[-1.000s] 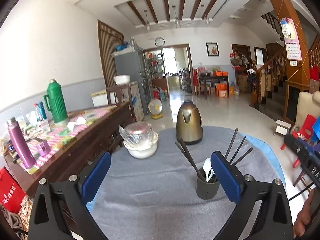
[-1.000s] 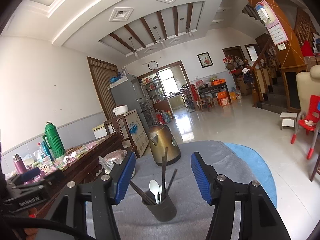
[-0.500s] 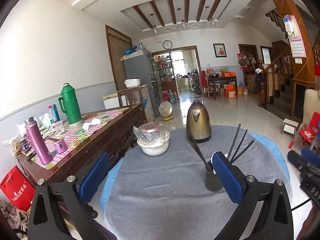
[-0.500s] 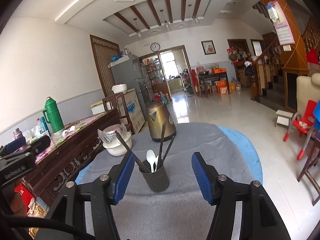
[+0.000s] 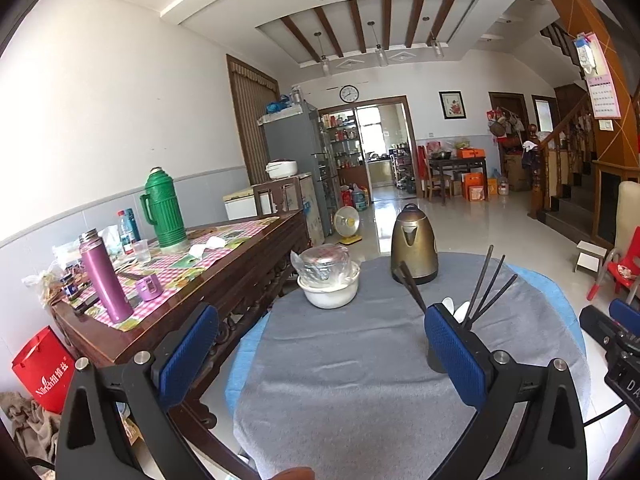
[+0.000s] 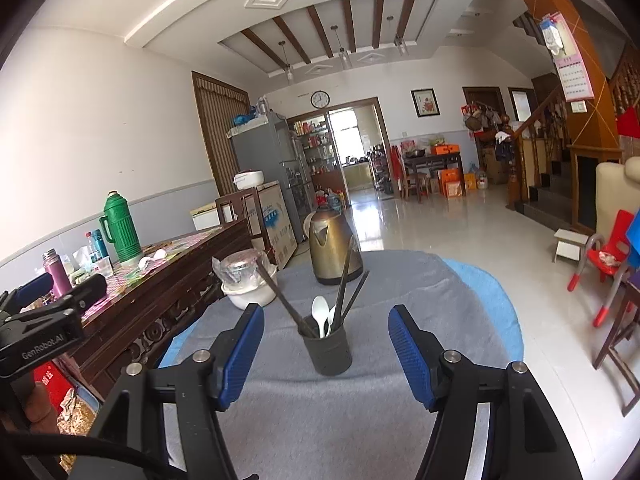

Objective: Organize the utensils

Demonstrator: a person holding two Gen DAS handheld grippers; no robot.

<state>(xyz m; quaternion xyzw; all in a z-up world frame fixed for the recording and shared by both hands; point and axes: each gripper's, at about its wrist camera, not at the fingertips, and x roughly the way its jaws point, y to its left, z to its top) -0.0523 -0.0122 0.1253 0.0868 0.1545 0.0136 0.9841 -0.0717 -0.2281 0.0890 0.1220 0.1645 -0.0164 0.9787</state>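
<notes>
Left gripper (image 5: 320,354): my jaws stand wide apart with nothing between the blue pads (image 5: 188,354); they hang over the near part of the table, above bare grey cloth.
Right gripper (image 6: 326,354): my jaws stand wide apart and grip nothing; the cup sits on the table in the gap ahead of them, touching neither pad (image 6: 412,360).
Cup (image 6: 328,350): dark, round, upright on the grey cloth (image 6: 360,420), toward the middle of the table; in the left view it shows only partly, behind my right-hand pad.
Chopsticks (image 6: 346,290): dark sticks standing in the cup, fanned out; one (image 6: 280,296) leans far toward the table's left edge, the others tilt toward the far edge.
Spoons (image 6: 320,316): white, bowls up, standing in the cup among the chopsticks.
Kettle (image 5: 414,250): bronze, upright at the far edge of the table, well apart from the cup.
Bowl (image 5: 329,292): white, near the far left edge of the table, holding a lidded metal pot (image 5: 325,264) wrapped in clear plastic.
Table (image 5: 248,364): round, with a blue cover showing at the rim under the grey cloth.
Sideboard (image 5: 224,280): dark wood, just left of the table, carrying a green flask (image 5: 164,208) and a purple flask (image 5: 106,276) on a checked cloth.
</notes>
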